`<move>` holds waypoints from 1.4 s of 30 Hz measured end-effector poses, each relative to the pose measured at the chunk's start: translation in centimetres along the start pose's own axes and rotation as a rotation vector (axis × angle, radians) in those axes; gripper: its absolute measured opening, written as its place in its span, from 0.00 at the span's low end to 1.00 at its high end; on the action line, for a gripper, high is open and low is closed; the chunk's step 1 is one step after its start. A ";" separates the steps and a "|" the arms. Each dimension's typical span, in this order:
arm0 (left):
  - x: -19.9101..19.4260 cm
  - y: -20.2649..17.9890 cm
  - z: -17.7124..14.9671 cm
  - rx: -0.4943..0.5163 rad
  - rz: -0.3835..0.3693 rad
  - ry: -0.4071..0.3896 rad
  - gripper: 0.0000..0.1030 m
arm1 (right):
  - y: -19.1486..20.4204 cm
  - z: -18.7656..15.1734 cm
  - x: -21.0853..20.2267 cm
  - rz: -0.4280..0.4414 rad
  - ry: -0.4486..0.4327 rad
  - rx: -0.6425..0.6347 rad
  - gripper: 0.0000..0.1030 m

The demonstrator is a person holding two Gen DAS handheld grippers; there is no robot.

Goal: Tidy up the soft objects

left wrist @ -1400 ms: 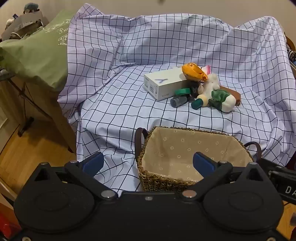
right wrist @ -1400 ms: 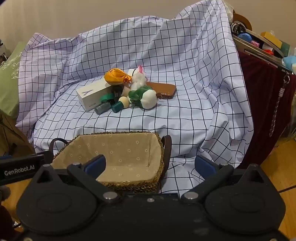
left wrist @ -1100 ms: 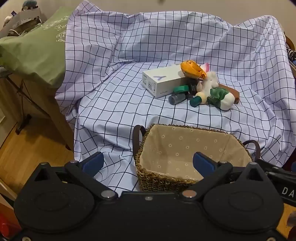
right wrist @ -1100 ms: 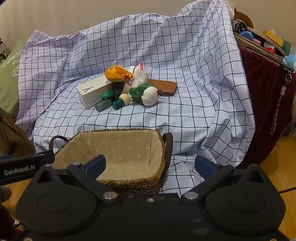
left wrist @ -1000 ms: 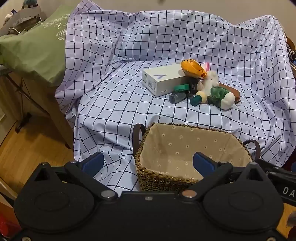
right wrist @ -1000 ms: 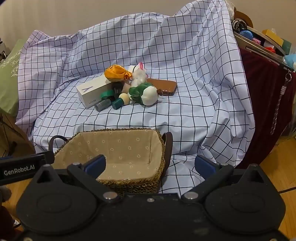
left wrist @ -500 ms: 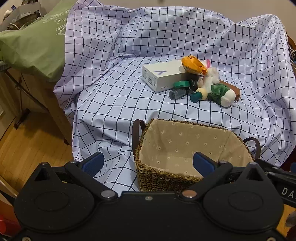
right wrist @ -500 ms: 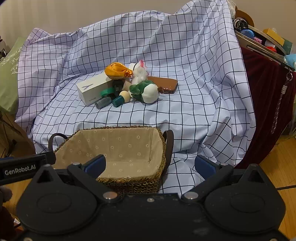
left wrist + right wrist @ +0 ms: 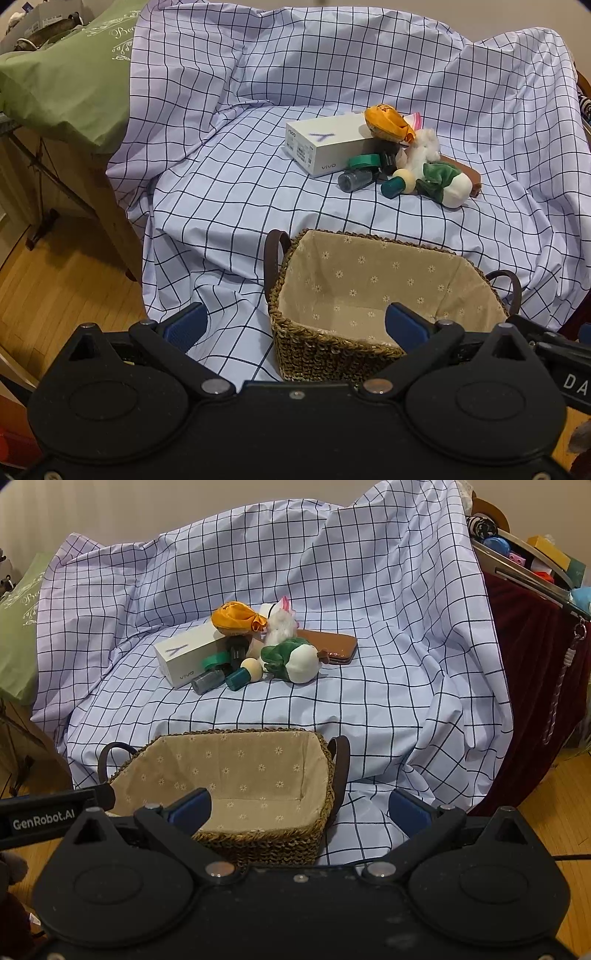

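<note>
An empty woven basket (image 9: 332, 354) (image 9: 280, 845) with a floral cloth lining stands at the front of a checked sheet (image 9: 229, 177) (image 9: 388, 686). Farther back lies a pile: an orange soft toy (image 9: 386, 122) (image 9: 236, 616), a white fluffy toy (image 9: 424, 149) (image 9: 282, 622) and a green-and-cream plush (image 9: 445, 181) (image 9: 295, 659). My left gripper (image 9: 293, 325) is open and empty over the basket's left front corner. My right gripper (image 9: 299, 808) is open and empty over the basket's right front corner.
In the pile are also a white box (image 9: 325, 146) (image 9: 188, 653), small bottles (image 9: 356, 180) (image 9: 208, 680), a green tape roll (image 9: 364, 160) and a brown case (image 9: 330, 644). A green bag (image 9: 70, 74) hangs left. A dark red cloth and shelf clutter (image 9: 532, 635) stand right.
Both grippers have drifted slightly closer and higher, so the basket and pile sit a little lower in view. Both stay open. Nothing on the sheet has moved.
</note>
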State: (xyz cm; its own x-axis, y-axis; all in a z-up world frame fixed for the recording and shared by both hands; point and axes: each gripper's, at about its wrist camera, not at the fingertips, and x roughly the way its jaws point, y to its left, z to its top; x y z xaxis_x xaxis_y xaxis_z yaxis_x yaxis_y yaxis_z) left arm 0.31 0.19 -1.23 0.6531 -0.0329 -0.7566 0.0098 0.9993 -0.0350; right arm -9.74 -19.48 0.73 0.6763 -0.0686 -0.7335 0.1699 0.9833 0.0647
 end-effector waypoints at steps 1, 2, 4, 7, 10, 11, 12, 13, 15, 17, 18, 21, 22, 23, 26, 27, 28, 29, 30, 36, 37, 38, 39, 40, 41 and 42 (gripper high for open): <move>0.0 0.0 0.0 0.000 0.000 0.000 0.96 | 0.0 0.0 0.0 0.000 0.000 0.000 1.00; 0.0 0.0 0.0 0.000 0.000 0.000 0.96 | 0.0 0.0 0.0 0.000 0.001 0.000 1.00; 0.0 0.0 0.0 0.000 0.001 -0.001 0.96 | 0.0 0.1 0.0 0.000 0.001 0.000 1.00; 0.0 0.1 0.0 0.001 -0.001 0.000 0.96 | 0.0 0.1 0.0 0.000 0.002 0.000 1.00; 0.0 0.1 0.0 0.000 -0.002 0.000 0.96 | 0.0 0.0 0.0 0.000 0.002 0.000 1.00; 0.0 0.1 0.1 0.000 -0.001 0.000 0.96 | 0.0 0.0 0.0 0.000 0.002 0.000 1.00; 0.0 0.1 0.0 0.001 -0.001 0.000 0.96 | 0.0 0.0 0.0 0.000 0.002 -0.001 1.00; 0.0 0.1 0.1 0.001 -0.002 0.001 0.96 | 0.0 0.0 0.0 0.000 0.002 -0.001 1.00; 0.0 0.1 0.0 0.000 -0.002 0.001 0.96 | 0.0 0.0 0.0 0.000 0.003 -0.001 1.00; 0.0 0.1 0.1 0.001 -0.002 0.001 0.96 | 0.1 0.0 0.0 0.000 0.003 -0.001 1.00; 0.0 0.1 0.1 0.001 -0.002 0.002 0.96 | 0.1 0.0 0.0 0.000 0.003 0.000 1.00; 0.0 0.1 0.0 0.001 -0.001 0.001 0.96 | 0.1 0.0 0.0 -0.001 0.002 0.000 1.00; 0.0 0.2 0.0 0.001 -0.002 0.001 0.96 | 0.1 0.0 0.0 0.000 0.003 0.000 1.00; 0.0 0.2 0.1 0.000 -0.003 0.001 0.96 | 0.1 0.0 0.0 -0.001 0.003 0.000 1.00; 0.0 0.2 0.1 0.001 -0.003 0.001 0.96 | 0.1 0.0 0.0 0.000 0.003 0.000 1.00; 0.0 0.2 0.0 0.001 -0.003 0.001 0.96 | 0.1 0.0 0.0 -0.001 0.003 0.000 1.00; 0.0 0.2 0.1 0.001 -0.003 0.001 0.96 | 0.1 0.0 0.0 0.000 0.003 0.000 1.00; 0.0 0.2 0.1 0.001 -0.003 0.001 0.96 | 0.1 0.0 0.0 -0.001 0.003 0.000 1.00; 0.0 0.2 0.0 0.001 -0.003 0.001 0.96 | 0.1 0.0 0.0 -0.001 0.003 0.000 1.00; 0.0 0.2 0.1 0.001 -0.004 0.002 0.96 | 0.1 0.0 0.0 0.001 0.005 0.000 1.00; 0.0 0.2 0.0 0.001 -0.004 0.001 0.96 | 0.1 0.0 0.0 0.002 0.005 -0.001 1.00; 0.0 0.2 0.0 0.001 -0.003 0.001 0.96 | 0.2 -0.1 0.1 0.003 0.006 -0.002 1.00; 0.0 0.3 0.0 0.000 -0.003 0.000 0.96 | 0.2 -0.1 0.1 0.004 0.007 -0.003 1.00; 0.0 0.3 -0.1 -0.001 -0.003 -0.001 0.96 | 0.2 -0.1 0.1 0.005 0.009 -0.005 1.00; 0.0 0.3 -0.2 -0.002 -0.003 -0.002 0.96 | 0.3 -0.1 0.2 0.007 0.012 -0.006 1.00; 0.0 0.3 -0.3 -0.002 -0.002 -0.002 0.96 | 0.3 -0.1 0.3 0.008 0.014 -0.008 1.00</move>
State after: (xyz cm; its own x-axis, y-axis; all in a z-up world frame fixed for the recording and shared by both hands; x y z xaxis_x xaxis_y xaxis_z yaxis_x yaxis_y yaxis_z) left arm 0.10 0.46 -1.44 0.6546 -0.0349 -0.7552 0.0096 0.9992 -0.0379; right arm -9.54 -19.19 0.44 0.6677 -0.0585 -0.7422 0.1588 0.9852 0.0652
